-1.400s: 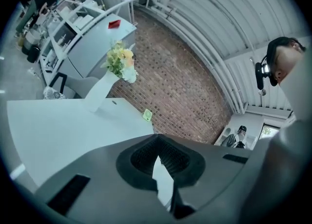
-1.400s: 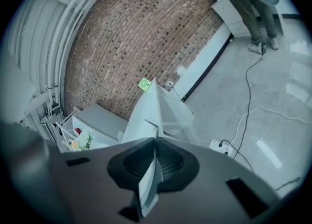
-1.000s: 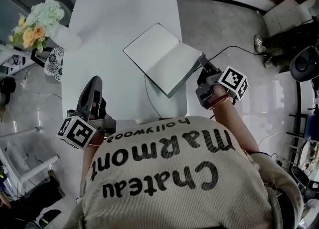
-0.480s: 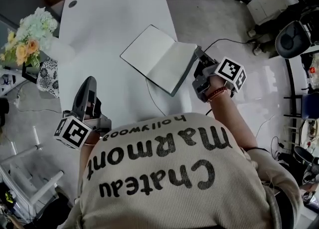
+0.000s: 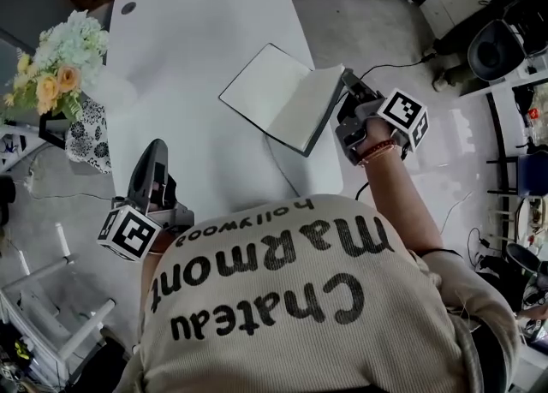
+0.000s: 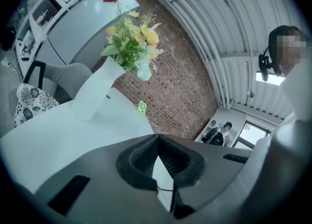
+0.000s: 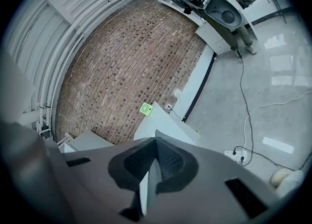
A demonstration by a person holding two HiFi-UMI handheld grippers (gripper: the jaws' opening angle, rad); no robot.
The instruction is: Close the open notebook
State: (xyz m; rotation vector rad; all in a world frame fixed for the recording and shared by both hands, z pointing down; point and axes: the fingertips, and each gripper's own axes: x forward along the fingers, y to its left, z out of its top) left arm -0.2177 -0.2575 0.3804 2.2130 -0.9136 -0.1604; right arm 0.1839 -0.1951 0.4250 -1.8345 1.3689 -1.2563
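Long white table (image 5: 197, 49) down the middle of the head view, over a pale glossy floor (image 5: 385, 32). At the room's far end, brick wall (image 7: 122, 62). Across the floor, black cable (image 7: 243, 86). Off to the right, dark chair (image 5: 501, 49) and white cabinet (image 5: 458, 2). By the table's left edge, patterned cloth (image 5: 86, 126).

At that same left edge, white vase (image 6: 95, 93) holding yellow and pale flowers (image 6: 131, 47).

Near the table's right edge, notebook (image 5: 278, 92), blank pages up. Left half flat on the table, right half tilted up off it. At the raised half's outer edge, right gripper (image 5: 345, 76), jaws closed on it, a thin pale edge pinched between the pads. Over the table's near left part, left gripper (image 5: 157, 147), well apart from the notebook, jaws together with nothing between them.

Against a second ago: right half of the notebook steeper and narrower in the head view, no longer the nearly flat spread of before. Right gripper higher, same grip on the same edge. Left gripper shut and empty as before, nowhere near the notebook.
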